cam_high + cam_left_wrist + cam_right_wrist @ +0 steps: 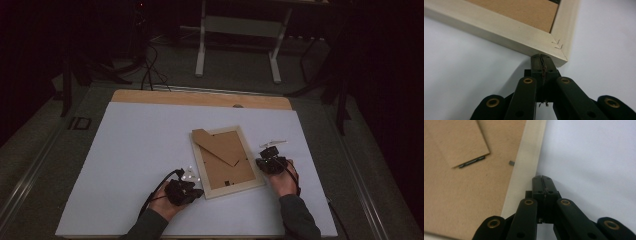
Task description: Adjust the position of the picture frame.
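A wooden picture frame [227, 162] lies face down on the white desk [135, 150], its long axis running near to far with a slight tilt. The left hand-held gripper [541, 65], jaws pressed together on nothing, touches the frame's near left corner. The right hand-held gripper [543, 185], also closed and empty, sits against the outer edge of the right rail. Both forearms reach in low from the near side, bracketing the frame, probably to nudge or square it
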`<state>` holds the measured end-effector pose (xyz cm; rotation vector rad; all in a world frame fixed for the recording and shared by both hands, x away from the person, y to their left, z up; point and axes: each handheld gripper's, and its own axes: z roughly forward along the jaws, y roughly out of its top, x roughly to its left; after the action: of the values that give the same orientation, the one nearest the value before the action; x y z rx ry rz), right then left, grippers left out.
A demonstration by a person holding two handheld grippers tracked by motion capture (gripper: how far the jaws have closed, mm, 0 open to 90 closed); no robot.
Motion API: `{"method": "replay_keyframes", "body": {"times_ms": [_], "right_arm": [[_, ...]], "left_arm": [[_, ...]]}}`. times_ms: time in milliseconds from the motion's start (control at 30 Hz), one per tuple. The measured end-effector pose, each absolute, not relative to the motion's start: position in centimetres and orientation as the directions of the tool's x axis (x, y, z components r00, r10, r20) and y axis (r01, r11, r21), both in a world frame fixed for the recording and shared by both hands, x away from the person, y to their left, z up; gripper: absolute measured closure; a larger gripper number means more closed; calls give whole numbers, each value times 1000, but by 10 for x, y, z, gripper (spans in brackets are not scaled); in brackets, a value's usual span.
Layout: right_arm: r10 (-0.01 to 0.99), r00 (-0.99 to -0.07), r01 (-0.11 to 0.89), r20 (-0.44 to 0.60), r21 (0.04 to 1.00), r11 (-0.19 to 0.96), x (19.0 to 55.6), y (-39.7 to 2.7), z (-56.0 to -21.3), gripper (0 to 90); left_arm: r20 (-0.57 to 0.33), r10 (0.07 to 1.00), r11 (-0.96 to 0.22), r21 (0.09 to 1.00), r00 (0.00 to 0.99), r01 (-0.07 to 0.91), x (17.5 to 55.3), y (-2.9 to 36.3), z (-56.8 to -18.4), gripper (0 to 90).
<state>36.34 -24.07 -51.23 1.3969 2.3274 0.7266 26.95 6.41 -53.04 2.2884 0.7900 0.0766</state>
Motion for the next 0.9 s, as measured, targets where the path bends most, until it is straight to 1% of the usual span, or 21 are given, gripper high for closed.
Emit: {"method": "replay_keyframes", "body": {"times_ms": [200, 333, 433, 533, 733, 767, 900], "right_arm": [[895, -446, 733, 11, 578, 359, 372, -240, -517, 900], [892, -453, 726, -5, 577, 372, 376, -236, -517, 900], [888, -460, 722, -19, 574, 387, 378, -233, -517, 900], [877, -480, 716, -14, 571, 401, 383, -232, -516, 900], [872, -489, 706, 15, 594, 386, 373, -242, -513, 900], [872, -489, 704, 21, 600, 380, 369, -245, -510, 900], [869, -492, 695, 45, 622, 361, 352, -258, -500, 900]], "left_arm": [[-182, 528, -577, 640, 830, 507, 268, 60, -531, 900], [-183, 501, -590, 642, 846, 489, 265, 55, -531, 900], [-182, 498, -592, 643, 848, 486, 265, 54, -531, 900], [-193, 480, -592, 649, 856, 478, 267, 56, -532, 900], [-189, 520, -567, 654, 833, 502, 274, 67, -530, 900], [-193, 554, -535, 663, 810, 523, 279, 76, -527, 900], [-205, 612, -474, 678, 764, 562, 291, 93, -521, 900]]}}
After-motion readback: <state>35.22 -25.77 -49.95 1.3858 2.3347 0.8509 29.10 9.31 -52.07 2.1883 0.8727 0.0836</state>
